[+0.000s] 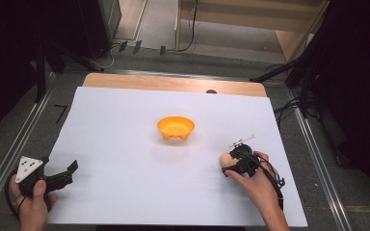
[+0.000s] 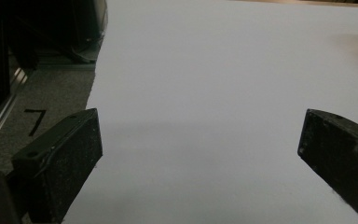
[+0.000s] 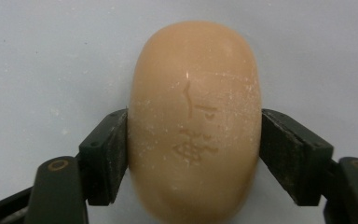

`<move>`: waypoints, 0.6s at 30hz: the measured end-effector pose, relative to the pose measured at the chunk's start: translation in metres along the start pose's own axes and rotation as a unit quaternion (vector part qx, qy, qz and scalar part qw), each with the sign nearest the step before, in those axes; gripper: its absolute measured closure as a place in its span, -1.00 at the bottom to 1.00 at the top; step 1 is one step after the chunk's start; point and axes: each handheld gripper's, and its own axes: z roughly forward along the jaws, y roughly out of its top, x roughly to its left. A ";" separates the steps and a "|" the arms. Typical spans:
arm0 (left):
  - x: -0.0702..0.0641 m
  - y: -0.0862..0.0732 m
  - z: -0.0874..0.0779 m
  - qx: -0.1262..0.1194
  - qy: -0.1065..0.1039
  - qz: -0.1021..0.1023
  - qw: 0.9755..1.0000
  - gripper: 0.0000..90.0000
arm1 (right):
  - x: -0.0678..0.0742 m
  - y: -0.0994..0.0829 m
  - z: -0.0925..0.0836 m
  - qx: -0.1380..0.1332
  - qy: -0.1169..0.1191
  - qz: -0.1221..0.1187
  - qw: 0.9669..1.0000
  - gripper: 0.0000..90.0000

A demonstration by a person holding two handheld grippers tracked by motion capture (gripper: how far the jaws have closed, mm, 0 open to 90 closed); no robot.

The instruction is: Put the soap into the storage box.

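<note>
Right tongs (image 3: 193, 154) clamp the bun (image 3: 195, 121) squarely; lift straight, then carry toward the bowl (image 1: 175, 127) at eleven o'clock. Left tongs (image 2: 200, 154) gape, empty.

A white sheet (image 1: 125, 144) covers nearly all of the table (image 1: 173, 83), leaving a strip of pale wood bare along the far edge, where a small dark spot (image 1: 211, 91) sits. Grey carpet floor (image 1: 9, 144) surrounds the table, with a metal rail (image 1: 24, 130) running along the left side and another rail (image 1: 318, 163) along the right. A black mark shaped like a 7 (image 1: 60, 113) lies on the carpet just beside the sheet's left edge. Black cables (image 1: 289, 108) trail near the far right corner. Pale wooden furniture (image 1: 250, 14) stands beyond the table
</note>
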 end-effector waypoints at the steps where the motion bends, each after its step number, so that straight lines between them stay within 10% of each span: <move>1: 0.000 0.000 0.000 0.000 0.000 0.000 1.000 -0.99 | 0.000 0.000 0.000 -0.001 0.000 0.004 1.000 -0.38; 18: -0.001 0.000 0.001 0.002 0.000 0.003 1.000 -0.99 | -0.001 0.001 0.000 0.005 -0.001 0.009 1.000 -0.29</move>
